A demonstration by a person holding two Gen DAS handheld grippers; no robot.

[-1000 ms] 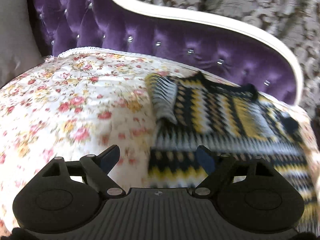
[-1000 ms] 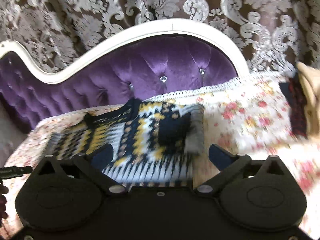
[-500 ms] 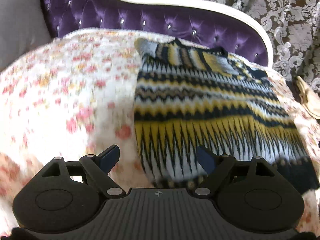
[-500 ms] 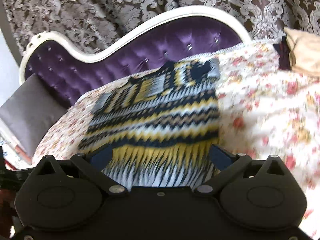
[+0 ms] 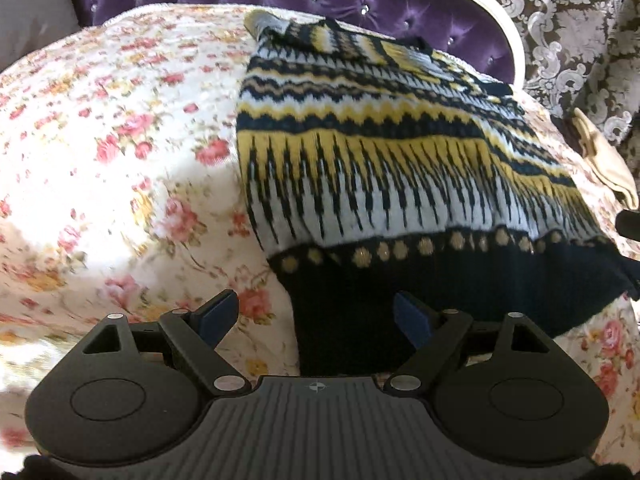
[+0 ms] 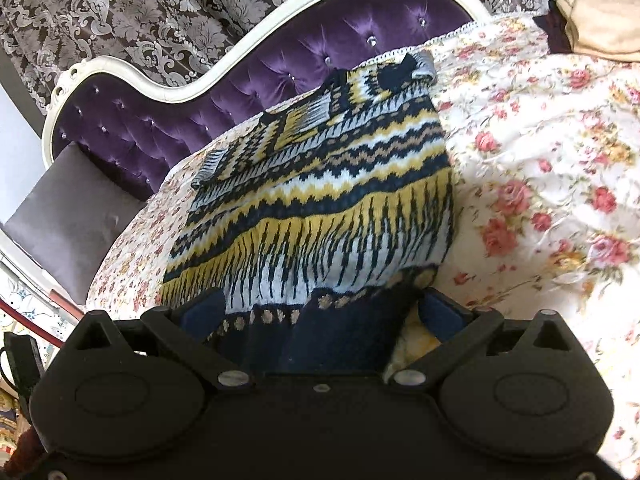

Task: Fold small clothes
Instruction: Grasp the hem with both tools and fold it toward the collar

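A knitted sweater [image 5: 360, 152] with navy, yellow and white zigzag bands lies flat on a floral bedspread [image 5: 120, 140], its sleeves folded in over the chest. My left gripper [image 5: 316, 316] is open over the sweater's near left corner, where the dark navy hem lies between its blue pads. In the right wrist view the same sweater [image 6: 320, 200] fills the middle. My right gripper [image 6: 320, 312] is open above the near right corner, with the navy hem between its spread fingers. Neither gripper's pads press on the cloth.
A purple tufted headboard [image 6: 280, 64] with a white frame runs behind the sweater. A grey cushion [image 6: 68, 216] leans at the far left. Beige folded cloth [image 5: 604, 160] lies to the right of the sweater, beside a dark garment [image 6: 556, 32]. Patterned curtains [image 6: 160, 0] hang behind.
Both grippers have drawn back from the sweater's collar end to its near hem and dropped lower. The hem now lies between each pair of open fingers.
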